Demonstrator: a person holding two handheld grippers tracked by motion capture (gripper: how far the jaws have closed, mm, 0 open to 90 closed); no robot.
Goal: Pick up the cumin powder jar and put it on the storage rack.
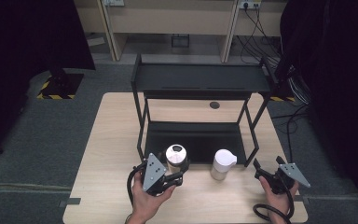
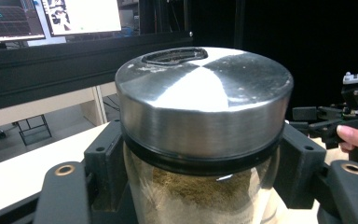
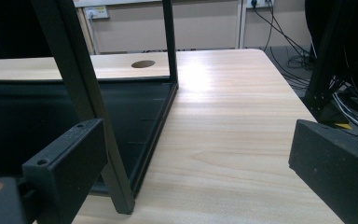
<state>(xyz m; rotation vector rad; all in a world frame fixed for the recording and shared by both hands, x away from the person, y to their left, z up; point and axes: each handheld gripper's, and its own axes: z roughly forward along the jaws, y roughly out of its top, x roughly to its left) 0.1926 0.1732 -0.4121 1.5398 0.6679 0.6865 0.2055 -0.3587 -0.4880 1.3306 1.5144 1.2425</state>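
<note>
A glass jar with a silver metal lid and brownish powder inside stands just off the table in front of the black rack. My left gripper is shut on its glass body below the lid, with a black pad pressed on each side. A white lidded container stands on the table to the right of the jar. Farther right, my right gripper is held open near the rack's front right leg, with only bare table between its fingers.
A black two-tier rack stands mid-table, its lower shelf lying on the wooden tabletop. A round cable hole lies behind it. Light wood stretches right of the rack's leg. Cables hang past the table's right edge.
</note>
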